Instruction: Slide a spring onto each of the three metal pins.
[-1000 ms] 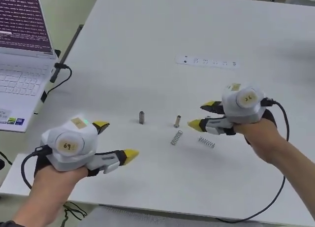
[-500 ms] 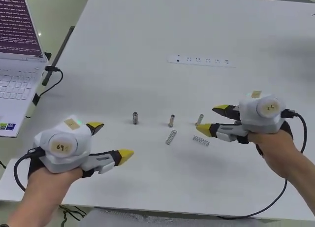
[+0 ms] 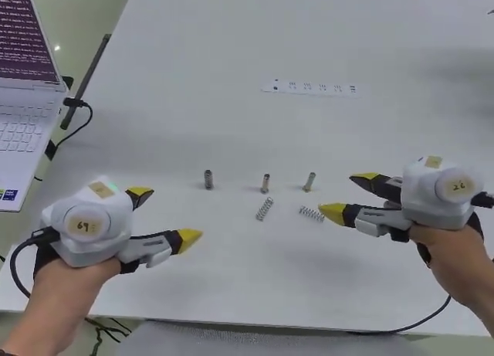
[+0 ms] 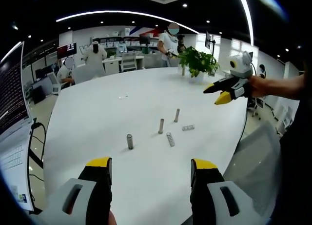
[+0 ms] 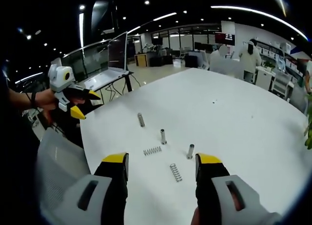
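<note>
Three small metal pins stand in a row on the white table: the left pin (image 3: 208, 179) looks thicker, with a spring around it, while the middle pin (image 3: 265, 183) and right pin (image 3: 309, 181) are bare. Two loose springs lie just in front: one (image 3: 265, 208) below the middle pin, another (image 3: 311, 213) below the right pin. My right gripper (image 3: 347, 194) hovers open right of that spring, nothing between its fingers. My left gripper (image 3: 164, 215) is open and empty at the near left. The right gripper view shows both springs (image 5: 152, 151) (image 5: 175, 172) ahead of the open right gripper (image 5: 162, 158).
An open laptop (image 3: 23, 101) sits at the far left with a cable (image 3: 73, 116) beside it. A white power strip (image 3: 309, 87) lies further back on the table (image 3: 231, 47). The table's front edge runs just under both hands.
My right gripper has drawn back to the right and nearer the front edge, uncovering the right pin. The left gripper has barely shifted. Springs and pins stay put; the head camera has moved.
</note>
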`<action>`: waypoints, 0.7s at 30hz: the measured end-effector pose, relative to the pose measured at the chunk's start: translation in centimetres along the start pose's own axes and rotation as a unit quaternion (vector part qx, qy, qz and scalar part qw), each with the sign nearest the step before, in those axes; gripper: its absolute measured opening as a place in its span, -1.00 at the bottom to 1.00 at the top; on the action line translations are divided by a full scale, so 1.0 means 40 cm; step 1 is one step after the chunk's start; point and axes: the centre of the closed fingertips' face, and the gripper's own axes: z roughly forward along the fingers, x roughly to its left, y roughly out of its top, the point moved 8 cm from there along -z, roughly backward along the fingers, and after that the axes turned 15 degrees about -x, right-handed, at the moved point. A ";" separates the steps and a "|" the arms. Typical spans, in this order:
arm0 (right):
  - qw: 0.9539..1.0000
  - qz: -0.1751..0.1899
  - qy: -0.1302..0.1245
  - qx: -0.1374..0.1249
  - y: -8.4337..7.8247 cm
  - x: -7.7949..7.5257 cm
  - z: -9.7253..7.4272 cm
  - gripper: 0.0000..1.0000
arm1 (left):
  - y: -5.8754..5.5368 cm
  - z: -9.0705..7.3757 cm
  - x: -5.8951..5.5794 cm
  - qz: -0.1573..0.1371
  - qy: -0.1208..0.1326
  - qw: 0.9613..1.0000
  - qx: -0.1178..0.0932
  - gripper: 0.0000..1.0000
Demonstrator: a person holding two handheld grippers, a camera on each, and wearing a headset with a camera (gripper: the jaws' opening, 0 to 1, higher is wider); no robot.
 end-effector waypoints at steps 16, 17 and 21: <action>0.999 0.028 -0.020 -0.003 -0.055 0.022 -0.081 0.24 | 0.007 0.014 -0.004 -0.004 0.001 1.000 0.000 0.23; 0.999 0.032 -0.018 -0.002 -0.058 0.024 -0.084 0.26 | 0.005 0.015 -0.003 -0.004 0.002 1.000 0.000 0.23; 0.999 0.036 -0.018 -0.003 -0.065 0.032 -0.090 0.30 | 0.005 0.022 -0.010 -0.005 0.000 1.000 -0.001 0.23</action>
